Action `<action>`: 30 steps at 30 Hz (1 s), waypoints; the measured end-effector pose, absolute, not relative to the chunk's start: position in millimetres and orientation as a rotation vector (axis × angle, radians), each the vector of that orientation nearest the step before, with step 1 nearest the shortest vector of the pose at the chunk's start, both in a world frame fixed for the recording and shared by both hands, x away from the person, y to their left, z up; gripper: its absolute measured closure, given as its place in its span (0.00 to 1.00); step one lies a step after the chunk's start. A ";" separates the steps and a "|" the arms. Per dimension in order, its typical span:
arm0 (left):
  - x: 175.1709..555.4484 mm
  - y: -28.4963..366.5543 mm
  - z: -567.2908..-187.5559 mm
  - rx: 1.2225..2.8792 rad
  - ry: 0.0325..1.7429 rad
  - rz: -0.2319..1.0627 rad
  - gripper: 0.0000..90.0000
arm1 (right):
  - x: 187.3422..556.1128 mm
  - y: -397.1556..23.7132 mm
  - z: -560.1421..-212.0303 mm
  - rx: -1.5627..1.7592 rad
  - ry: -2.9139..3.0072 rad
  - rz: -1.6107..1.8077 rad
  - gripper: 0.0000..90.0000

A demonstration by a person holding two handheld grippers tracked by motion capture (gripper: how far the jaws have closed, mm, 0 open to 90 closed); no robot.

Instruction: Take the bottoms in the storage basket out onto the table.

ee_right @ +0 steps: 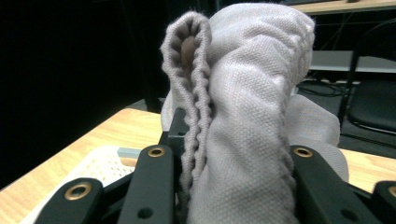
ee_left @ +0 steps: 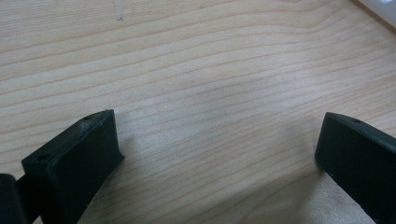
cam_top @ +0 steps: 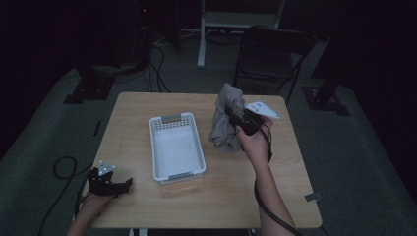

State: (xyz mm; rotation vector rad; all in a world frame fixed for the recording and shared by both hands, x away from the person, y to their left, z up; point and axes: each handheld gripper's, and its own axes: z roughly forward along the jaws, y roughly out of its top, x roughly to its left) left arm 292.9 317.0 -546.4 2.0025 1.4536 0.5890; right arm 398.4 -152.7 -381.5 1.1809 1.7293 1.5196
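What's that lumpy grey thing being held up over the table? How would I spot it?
Find the wooden table, then the white basket at its middle. Just right of the basket, the right tongs clamp a bunched grey cloth: the one soft, crumpled thing there.

We seem to be in a dim lab or recording studio; a lone wooden tabletop (cam_top: 206,191) stands on grey carpet (cam_top: 354,162), with cables (cam_top: 157,69) trailing past black equipment stands (cam_top: 91,83); a folding chair (cam_top: 270,54) waits behind.

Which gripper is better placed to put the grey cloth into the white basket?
The right gripper: it already holds the grey cloth beside the white basket. The left gripper is open, near the table's corner.
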 end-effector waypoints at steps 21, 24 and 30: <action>292.9 317.1 -546.4 2.004 1.452 0.590 0.00 | 398.0 -217.2 -403.3 1.284 1.645 1.421 0.74; 292.9 316.8 -546.5 2.000 1.455 0.589 0.00 | 398.5 -224.8 -407.0 1.301 1.631 1.411 0.74; 292.9 316.9 -546.5 2.001 1.454 0.589 0.00 | 398.5 -240.8 -415.0 1.317 1.603 1.384 0.74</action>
